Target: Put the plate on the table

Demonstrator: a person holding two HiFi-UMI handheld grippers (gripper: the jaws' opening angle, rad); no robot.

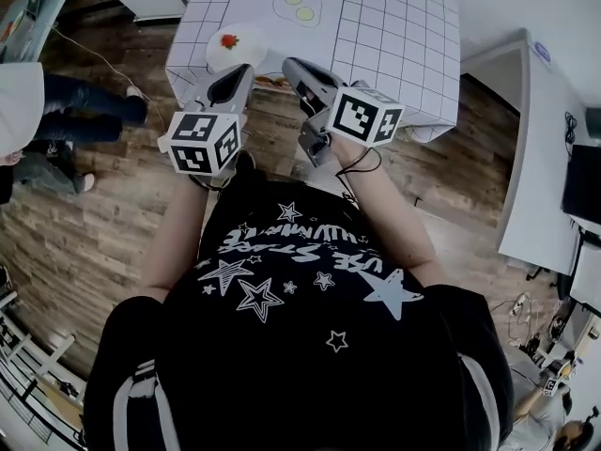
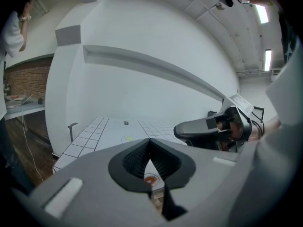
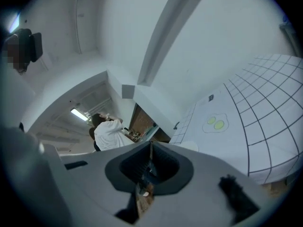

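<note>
A white plate [image 1: 237, 49] with a small red food piece on it rests at the near left corner of the grid-patterned table [image 1: 394, 26]. My left gripper [image 1: 246, 71] hovers just in front of the plate's near edge, jaws shut and empty. My right gripper [image 1: 288, 66] is beside it to the right, also shut on nothing. In the left gripper view the shut jaws [image 2: 150, 143] frame the plate [image 2: 151, 179] below them, and the right gripper [image 2: 208, 129] shows on the right. In the right gripper view the plate's rim [image 3: 195, 146] lies beyond the shut jaws [image 3: 150, 148].
A yellow fried-egg piece [image 1: 299, 6] lies farther back on the table. A person in a white top and jeans [image 1: 56, 111] stands at the left on the wooden floor. A white desk [image 1: 535, 158] runs along the right.
</note>
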